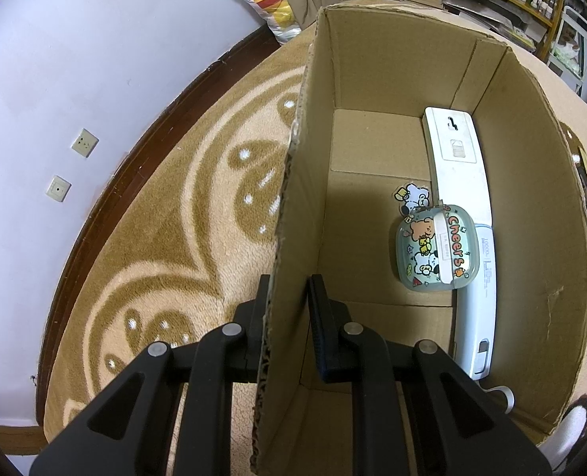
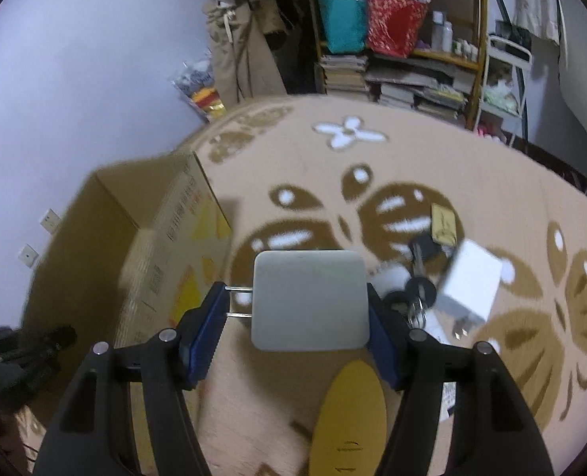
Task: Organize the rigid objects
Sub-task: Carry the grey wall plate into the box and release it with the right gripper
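Floor: tan carpet (image 1: 166,246) with brown leaf pattern, beside a lilac wall.
Cardboard box (image 1: 531,206): open-topped, standing on the carpet; inside lie a long white device (image 1: 461,182) and a green cartoon case (image 1: 438,252) resting partly on it.
Left gripper (image 1: 287,309): jaws pressed together on the box's left wall, one finger inside, one outside.
Right gripper (image 2: 299,309): jaws clamped on a grey square charger (image 2: 311,299), its prongs pointing left, held above the carpet right of the box.
Nearby on carpet: white adapter (image 2: 471,287), keys (image 2: 418,291), yellow oval piece (image 2: 350,420).
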